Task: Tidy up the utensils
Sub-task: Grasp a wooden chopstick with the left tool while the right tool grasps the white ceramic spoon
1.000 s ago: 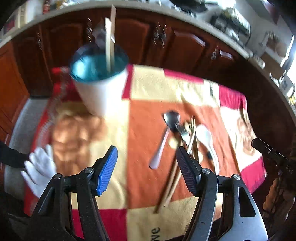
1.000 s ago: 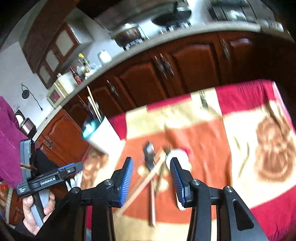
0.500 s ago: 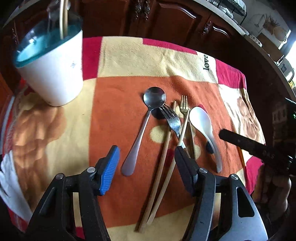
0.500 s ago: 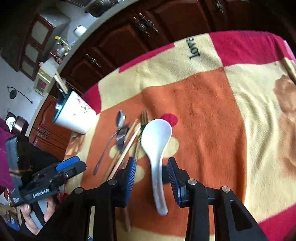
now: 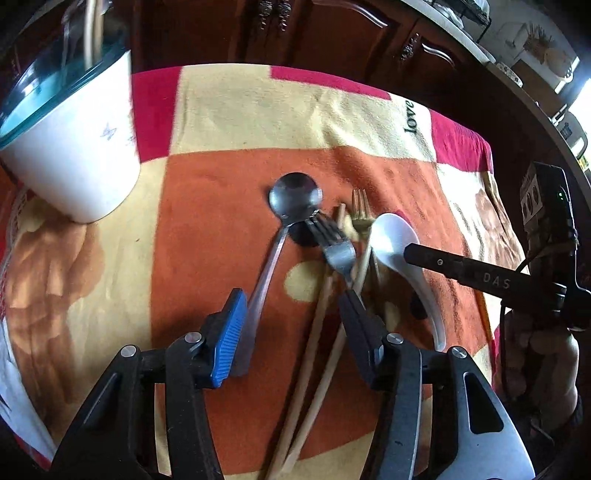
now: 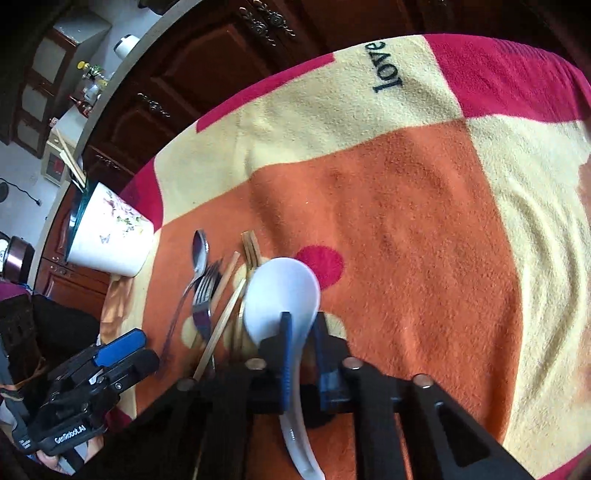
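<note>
Utensils lie together on an orange patch of blanket: a steel spoon (image 5: pixel 293 201), a steel fork (image 5: pixel 334 243), a gold fork (image 5: pixel 360 216), two wooden chopsticks (image 5: pixel 314 354) and a white ceramic spoon (image 5: pixel 397 242). My left gripper (image 5: pixel 295 314) is open, low over the steel spoon's handle and the chopsticks. My right gripper (image 6: pixel 301 328) is closed around the neck of the white ceramic spoon (image 6: pixel 282 291), which rests on the blanket. A white cup with a teal inside (image 5: pixel 66 147) stands at the far left and holds chopsticks.
The blanket (image 6: pixel 388 206) has red, cream and orange patches and the word "love". Dark wooden cabinets (image 5: pixel 295 33) stand behind it. The right gripper's body (image 5: pixel 480 277) reaches in from the right in the left wrist view.
Both grippers have moved down and closer to the utensils. My right gripper has narrowed from open to closed around the white spoon's neck.
</note>
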